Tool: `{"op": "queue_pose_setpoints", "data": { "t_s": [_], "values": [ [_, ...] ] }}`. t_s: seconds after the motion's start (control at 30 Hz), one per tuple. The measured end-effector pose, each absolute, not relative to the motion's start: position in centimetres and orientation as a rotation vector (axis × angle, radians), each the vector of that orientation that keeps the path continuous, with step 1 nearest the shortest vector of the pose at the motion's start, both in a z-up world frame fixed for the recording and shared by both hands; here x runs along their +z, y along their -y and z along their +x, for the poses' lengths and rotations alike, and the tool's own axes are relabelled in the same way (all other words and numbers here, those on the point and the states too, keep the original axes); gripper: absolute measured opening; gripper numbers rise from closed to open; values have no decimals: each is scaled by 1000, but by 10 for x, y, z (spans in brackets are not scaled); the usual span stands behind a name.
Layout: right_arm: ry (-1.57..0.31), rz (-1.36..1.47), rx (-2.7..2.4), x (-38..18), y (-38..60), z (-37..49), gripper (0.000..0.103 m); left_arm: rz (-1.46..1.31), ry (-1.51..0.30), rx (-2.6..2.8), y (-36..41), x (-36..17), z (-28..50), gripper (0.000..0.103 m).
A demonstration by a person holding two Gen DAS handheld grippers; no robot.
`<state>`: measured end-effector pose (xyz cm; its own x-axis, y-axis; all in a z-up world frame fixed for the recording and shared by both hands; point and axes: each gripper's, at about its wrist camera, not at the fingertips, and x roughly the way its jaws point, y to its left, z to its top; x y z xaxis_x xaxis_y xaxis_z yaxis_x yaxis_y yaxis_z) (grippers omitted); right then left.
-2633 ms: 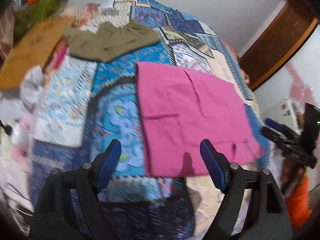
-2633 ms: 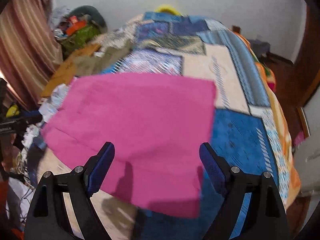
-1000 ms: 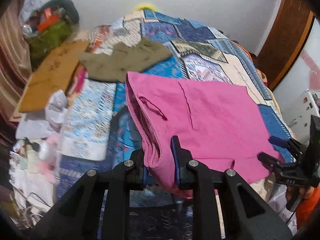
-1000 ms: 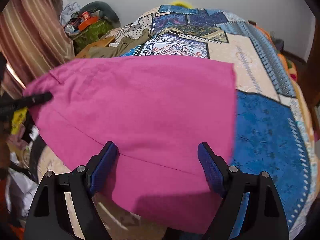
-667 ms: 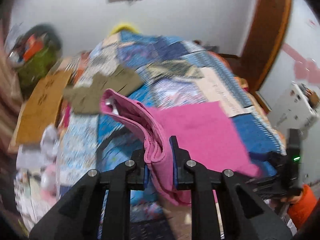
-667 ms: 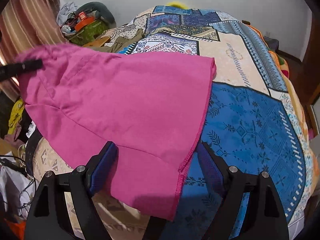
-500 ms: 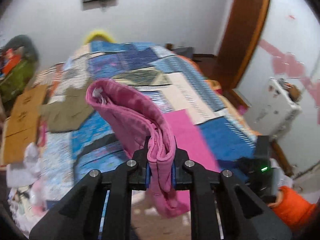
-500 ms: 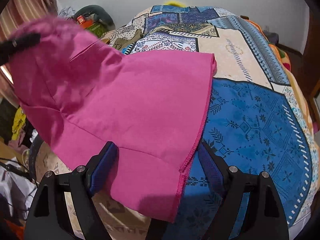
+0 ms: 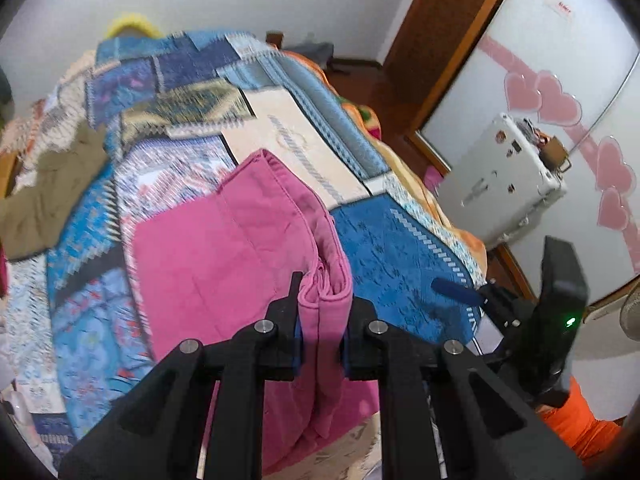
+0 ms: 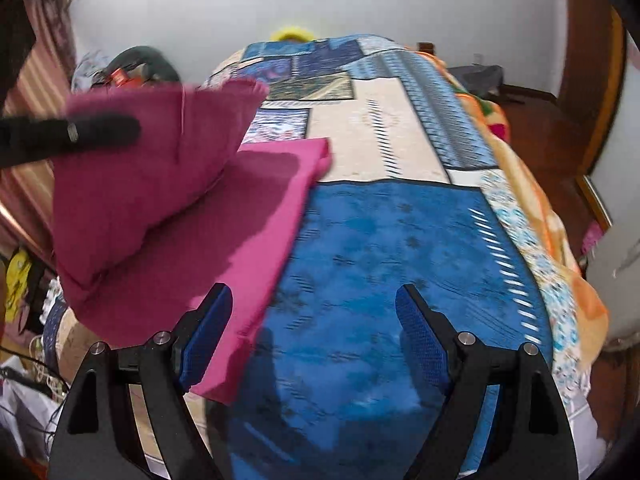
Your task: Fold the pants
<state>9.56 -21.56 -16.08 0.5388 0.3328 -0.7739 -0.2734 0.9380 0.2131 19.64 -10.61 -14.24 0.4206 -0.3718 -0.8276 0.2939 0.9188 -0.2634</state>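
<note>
The pink pants [image 9: 224,256] lie on the patchwork bedspread [image 9: 400,248]. My left gripper [image 9: 322,332] is shut on a thick folded edge of the pants and holds it raised over the rest of the cloth. In the right wrist view the lifted pink flap [image 10: 132,160] hangs from the left gripper [image 10: 72,132] above the flat part of the pants [image 10: 248,224]. My right gripper [image 10: 312,332] is open and empty over the blue patch, just right of the pants' edge. It also shows in the left wrist view [image 9: 460,292].
An olive garment [image 9: 44,196] lies on the far left of the bed. A white appliance [image 9: 508,184] and a wooden door frame [image 9: 436,48] stand to the right. Clutter and a striped curtain [image 10: 24,92] are left of the bed.
My left gripper shut on the pants' left edge, lifted it and carried it to the right over the rest. My right gripper stayed open and shifted right, off the pants.
</note>
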Motion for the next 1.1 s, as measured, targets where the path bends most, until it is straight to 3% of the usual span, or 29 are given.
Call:
{"op": "queue_pose_setpoints", "data": {
  "t_s": [0.23, 0.3, 0.37, 0.43, 0.77, 1.1],
  "values": [
    [-931, 91, 317, -159, 231, 96, 81, 12, -1120, -477, 128, -158, 192, 19],
    [-926, 93, 315, -156, 232, 96, 81, 27, -1112, -491, 129, -154, 192, 25],
    [-916, 95, 316, -152, 232, 96, 81, 16, -1094, -506, 126, -147, 193, 42],
    [-900, 97, 318, -147, 230, 100, 81, 15, -1045, -496, 120, -137, 191, 51],
    [-847, 100, 380, -131, 205, 114, 81, 88, -1012, -261, 53, -143, 240, 57],
    [-979, 58, 410, -181, 182, 110, 81, 111, -1130, -144, 16, -201, 292, 58]
  ]
}}
